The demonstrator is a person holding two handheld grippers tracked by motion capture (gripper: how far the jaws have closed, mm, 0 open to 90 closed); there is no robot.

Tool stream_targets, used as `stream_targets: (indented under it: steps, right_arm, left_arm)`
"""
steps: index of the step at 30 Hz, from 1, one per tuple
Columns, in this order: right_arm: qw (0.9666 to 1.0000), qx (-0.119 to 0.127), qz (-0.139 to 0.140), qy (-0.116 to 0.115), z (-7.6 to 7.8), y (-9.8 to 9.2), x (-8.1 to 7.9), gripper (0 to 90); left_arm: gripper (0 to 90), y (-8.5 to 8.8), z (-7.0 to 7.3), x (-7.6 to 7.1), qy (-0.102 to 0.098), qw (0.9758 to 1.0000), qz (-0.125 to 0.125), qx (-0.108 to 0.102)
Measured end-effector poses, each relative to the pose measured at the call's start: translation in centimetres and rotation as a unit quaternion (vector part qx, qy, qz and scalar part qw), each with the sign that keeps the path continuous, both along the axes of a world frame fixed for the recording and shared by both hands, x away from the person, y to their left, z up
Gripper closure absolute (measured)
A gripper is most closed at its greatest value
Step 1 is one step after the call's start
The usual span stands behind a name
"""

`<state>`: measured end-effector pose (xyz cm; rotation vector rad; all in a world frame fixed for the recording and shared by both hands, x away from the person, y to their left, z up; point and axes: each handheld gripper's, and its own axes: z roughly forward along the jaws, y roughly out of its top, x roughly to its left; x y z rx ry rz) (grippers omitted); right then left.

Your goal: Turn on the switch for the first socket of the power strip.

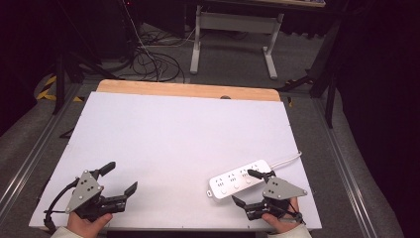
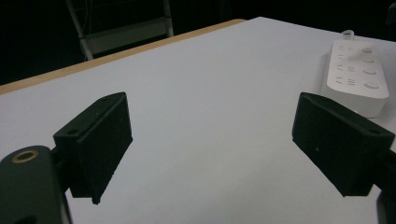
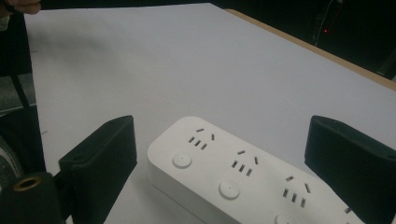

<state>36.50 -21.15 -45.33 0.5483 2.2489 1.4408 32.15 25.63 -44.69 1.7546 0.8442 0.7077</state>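
A white power strip (image 1: 239, 179) with several sockets and round buttons lies on the white table sheet at the front right, its cable running off to the right. My right gripper (image 1: 246, 187) stands open just in front of it. In the right gripper view the power strip (image 3: 233, 177) lies between and a little beyond my jaws, with gaps on both sides. My left gripper (image 1: 119, 177) is open at the front left, nothing between its jaws. In the left gripper view the power strip (image 2: 357, 77) shows at the far right, well apart.
The white sheet (image 1: 178, 139) covers most of the wooden table, whose bare edge (image 1: 188, 90) shows at the back. Beyond the table stand a desk frame (image 1: 237, 29) and loose cables (image 1: 153, 59) on the floor. Metal rails run along both sides.
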Motion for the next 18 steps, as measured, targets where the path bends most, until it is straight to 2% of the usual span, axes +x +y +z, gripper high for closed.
stream_targets:
  steps: [6,13,18]
  right_arm:
    - [1.0,0.0,0.0,-0.001,0.1,0.0,0.0,9.9]
    - [0.9996,-0.02,-0.014,-0.013,0.6,0.4,0.1,12.1]
    - [0.9995,-0.021,-0.02,-0.01,1.3,0.5,0.2,12.4]
  left_arm:
    - [12.7,0.0,0.0,0.0,0.001,1.0,0.001,0.0]
    - [12.7,0.0,0.0,0.0,0.001,1.0,0.002,0.002]
    - [12.7,0.0,-0.1,0.1,0.003,1.0,0.004,0.003]
